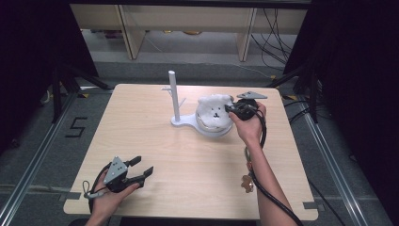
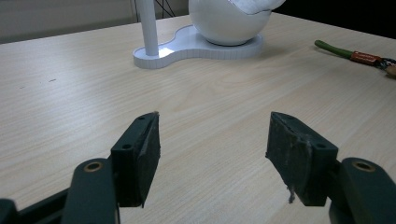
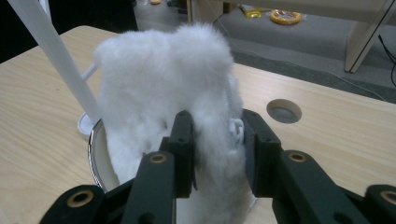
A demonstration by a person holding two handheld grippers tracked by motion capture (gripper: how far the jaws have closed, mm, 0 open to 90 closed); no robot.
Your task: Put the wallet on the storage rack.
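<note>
White plush bear hat (image 1: 214, 111) draped over white head-shaped form (image 2: 229, 21) at far right of table (image 1: 155, 141); small face turned toward person's side. Fluffy edge (image 3: 187, 93) standing up from form's rim in right gripper view. Right gripper (image 1: 234, 109) at hat's right flank, both pads (image 3: 184, 140) pressed into the plush, a fold of it clenched between them. Form seated on white flat base (image 2: 187, 49), sharing it with upright white post (image 1: 174, 96) just to hat's left. Round hole (image 3: 284, 111) in tabletop beyond hat. Left gripper (image 1: 141, 172) well apart at near left corner, resting low over bare wood, jaws spread wide, nothing between pads (image 2: 144, 154). Green cord with brown tag (image 2: 355, 55) lying on table near right forearm (image 1: 263, 174).
</note>
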